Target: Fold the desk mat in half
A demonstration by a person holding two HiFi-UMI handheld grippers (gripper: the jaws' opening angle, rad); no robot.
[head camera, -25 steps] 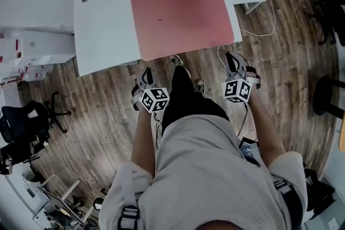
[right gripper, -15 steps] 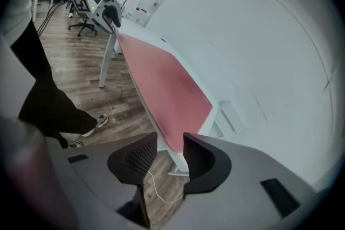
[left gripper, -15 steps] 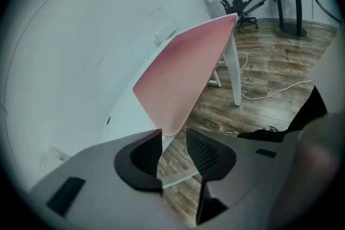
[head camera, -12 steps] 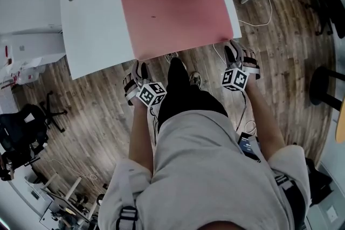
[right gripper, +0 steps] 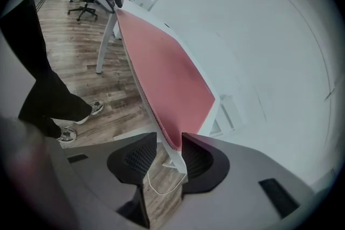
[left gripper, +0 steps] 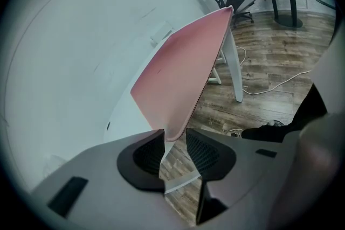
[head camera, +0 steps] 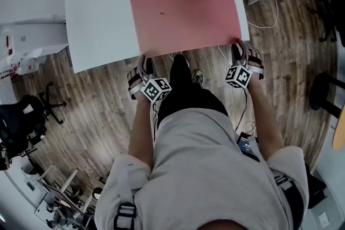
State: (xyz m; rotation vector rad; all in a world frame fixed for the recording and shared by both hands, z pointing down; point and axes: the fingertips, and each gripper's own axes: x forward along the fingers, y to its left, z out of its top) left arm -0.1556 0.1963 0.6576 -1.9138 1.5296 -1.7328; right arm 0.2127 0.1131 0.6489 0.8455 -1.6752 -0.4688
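Note:
A pink desk mat (head camera: 183, 8) lies flat on the white desk (head camera: 102, 19), reaching its near edge. My left gripper (head camera: 144, 64) is at the mat's near left corner and my right gripper (head camera: 240, 50) at its near right corner. In the left gripper view the mat's corner (left gripper: 183, 72) sits inside the open jaws of the left gripper (left gripper: 174, 143), with a gap beside it. The right gripper view shows the same: the other corner of the mat (right gripper: 167, 72) lies between the open jaws of the right gripper (right gripper: 170, 145), unpressed.
I stand at the desk's near edge, my shoes (head camera: 183, 70) on the wood floor. A white cable (head camera: 264, 21) trails on the floor at right. A black office chair (head camera: 21, 126) stands far left, a dark stool (head camera: 326, 94) at right, white cabinets (head camera: 29, 43) left of the desk.
Both grippers have moved forward from in front of my body to the mat's near corners. The mat has not moved.

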